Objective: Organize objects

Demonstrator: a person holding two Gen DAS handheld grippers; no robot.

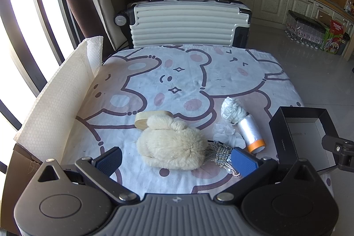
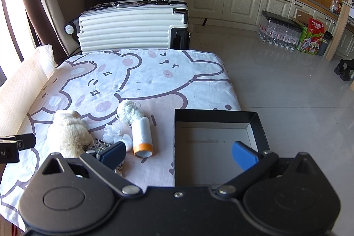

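Observation:
A cream fluffy plush (image 1: 170, 145) (image 2: 68, 136) lies on the bear-print cloth, partly over a wooden piece (image 1: 152, 118). Right of it are a grey coiled rope (image 1: 219, 153) (image 2: 99, 145), a white mesh puff (image 1: 225, 133) (image 2: 115, 132), a white yarn ball (image 1: 232, 110) (image 2: 129, 111) and a white roll with an orange end (image 1: 252, 134) (image 2: 142, 136). An open black box (image 1: 303, 134) (image 2: 214, 147) sits at the table's right edge. My left gripper (image 1: 177, 160) is open, its fingers on either side of the plush's near end. My right gripper (image 2: 178, 156) is open over the box's left wall.
A white honeycomb sheet (image 1: 57, 98) stands along the table's left edge. Behind the table a white ribbed suitcase (image 1: 188, 23) (image 2: 130, 28) lies on its side. Tiled floor, cabinets, bottle packs (image 2: 281, 31) and a red carton lie to the right.

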